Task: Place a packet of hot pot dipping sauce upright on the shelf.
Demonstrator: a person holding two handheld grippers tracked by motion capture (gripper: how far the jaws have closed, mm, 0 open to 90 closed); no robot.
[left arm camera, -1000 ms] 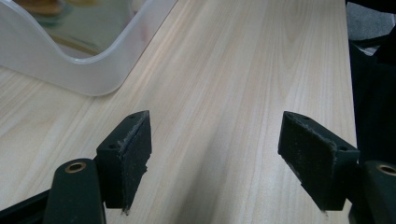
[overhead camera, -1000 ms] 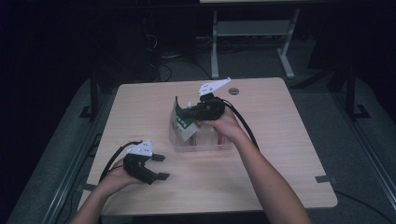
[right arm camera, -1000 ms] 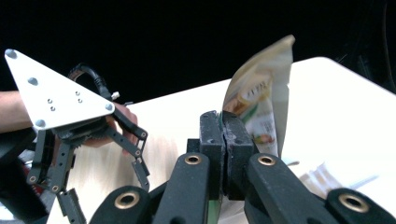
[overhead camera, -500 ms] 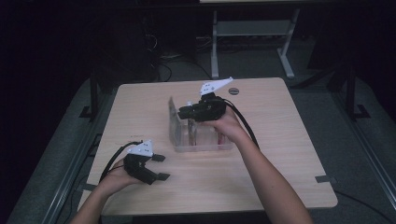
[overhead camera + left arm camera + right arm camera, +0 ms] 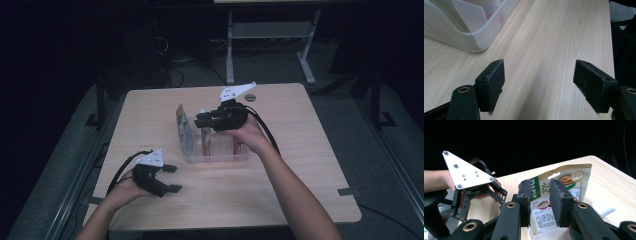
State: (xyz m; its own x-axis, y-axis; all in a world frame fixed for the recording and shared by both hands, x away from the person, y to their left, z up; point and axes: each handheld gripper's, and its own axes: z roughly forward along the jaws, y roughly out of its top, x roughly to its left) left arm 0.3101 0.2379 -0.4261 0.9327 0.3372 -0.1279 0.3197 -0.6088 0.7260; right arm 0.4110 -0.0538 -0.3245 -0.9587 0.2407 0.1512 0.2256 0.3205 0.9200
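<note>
A: From the high view, what has changed in the last second?

B: The right gripper (image 5: pixel 200 120) had been low over the clear plastic rectangular bin (image 5: pixel 218 156) with the flat green-and-cream printed food pouch (image 5: pixel 185 131) down inside. Now the pouch stands upright at the bin's left end, risen above the rim. The left gripper (image 5: pixel 171 178) has stayed near the front left of the pale wooden table (image 5: pixel 300 165), well apart from the bin.

A: And the left gripper view?

B: Its jaws stand wide apart with nothing between them, only bare tabletop, and a corner of the bin (image 5: pixel 471 37) lies ahead at upper left.

A: The right gripper view?

B: The black jaws are nearly closed, pinching the pouch's (image 5: pixel 564 182) top edge, and the pouch hangs upright beyond them. The left gripper (image 5: pixel 484 195) shows farther off.

A: What does that mean for the work?

B: It looks like the pouch is being lifted out of the bin. Its lower part seems still inside, so the removal is judged only partly done.
</note>
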